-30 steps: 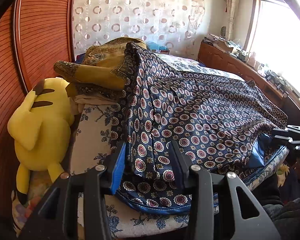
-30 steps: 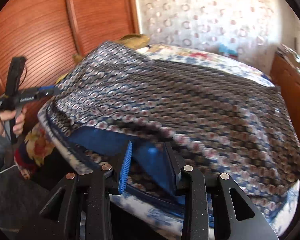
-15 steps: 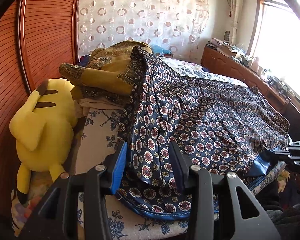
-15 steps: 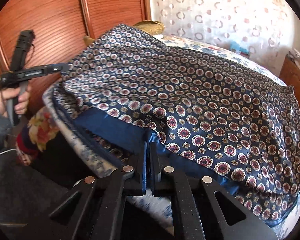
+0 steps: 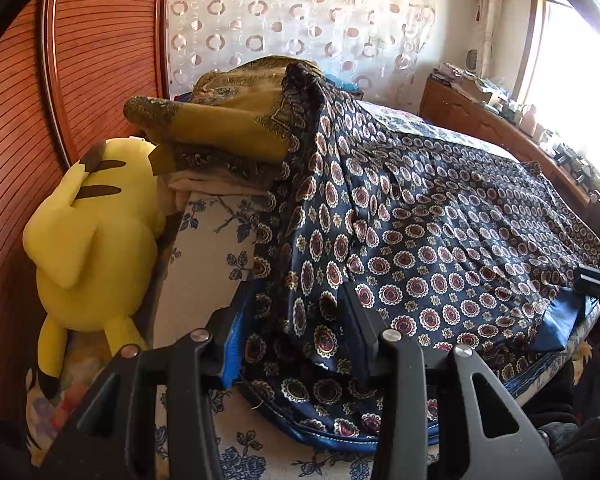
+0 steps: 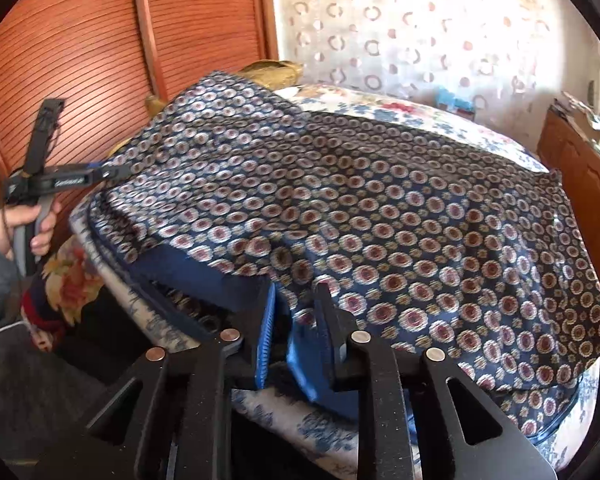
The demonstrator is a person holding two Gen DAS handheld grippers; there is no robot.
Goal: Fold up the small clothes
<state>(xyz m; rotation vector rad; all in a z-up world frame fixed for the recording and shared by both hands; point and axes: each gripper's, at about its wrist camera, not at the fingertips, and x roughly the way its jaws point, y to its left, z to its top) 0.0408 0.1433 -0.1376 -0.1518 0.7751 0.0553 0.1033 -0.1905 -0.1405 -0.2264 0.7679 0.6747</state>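
The left gripper point(image 5: 292, 332) stands with its jaws spread apart, folds of the navy medallion-print garment point(image 5: 440, 240) hanging between them but not pinched. The right gripper point(image 6: 294, 334) is likewise released, its jaws apart around the garment's plain blue hem. The garment lies spread wide over the bed point(image 5: 204, 276), one corner draped up onto an olive patterned cloth point(image 5: 228, 120) piled at the bed's far left. A yellow plush toy point(image 5: 88, 248) rests beside the bed, against a ribbed wooden panel point(image 5: 96, 60).
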